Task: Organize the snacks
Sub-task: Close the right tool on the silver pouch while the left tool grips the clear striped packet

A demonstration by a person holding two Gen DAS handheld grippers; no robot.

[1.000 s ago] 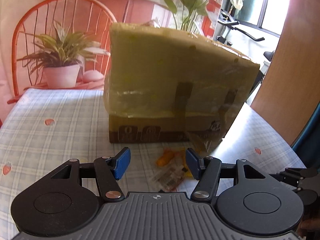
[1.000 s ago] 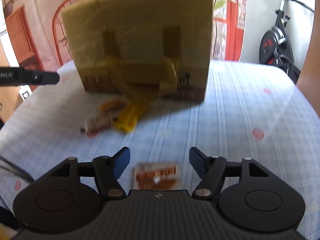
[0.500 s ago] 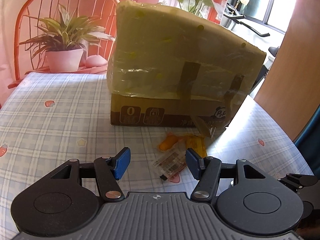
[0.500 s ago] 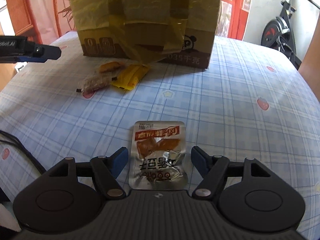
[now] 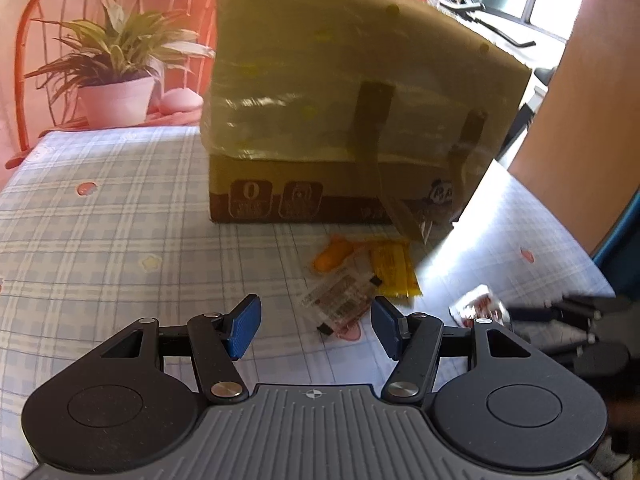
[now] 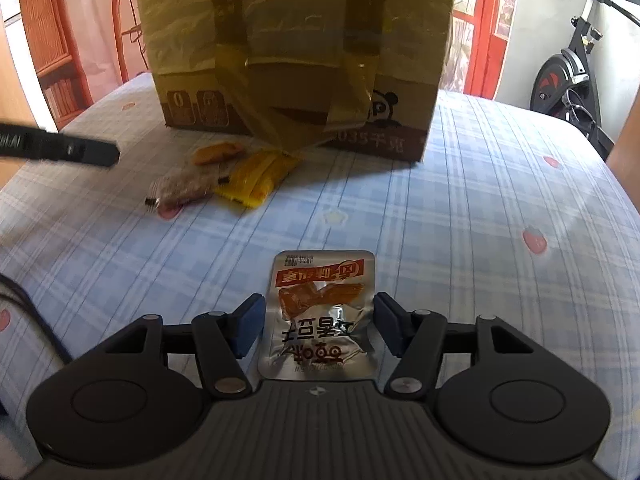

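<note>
Both grippers spread wide over the snack-strewn tabletop [image 6: 460, 216]

The right gripper [image 6: 316, 326], jaws apart, straddles a silver snack packet [image 6: 320, 316] lying flat (print upside down). The left gripper [image 5: 316, 328], jaws apart and holding nothing, faces a clear wrapped snack [image 5: 340, 300], with a yellow packet [image 5: 394, 268] at 1 o'clock and an orange snack [image 5: 332, 256] at 12, just before the taped cardboard box [image 5: 344, 120].
</note>
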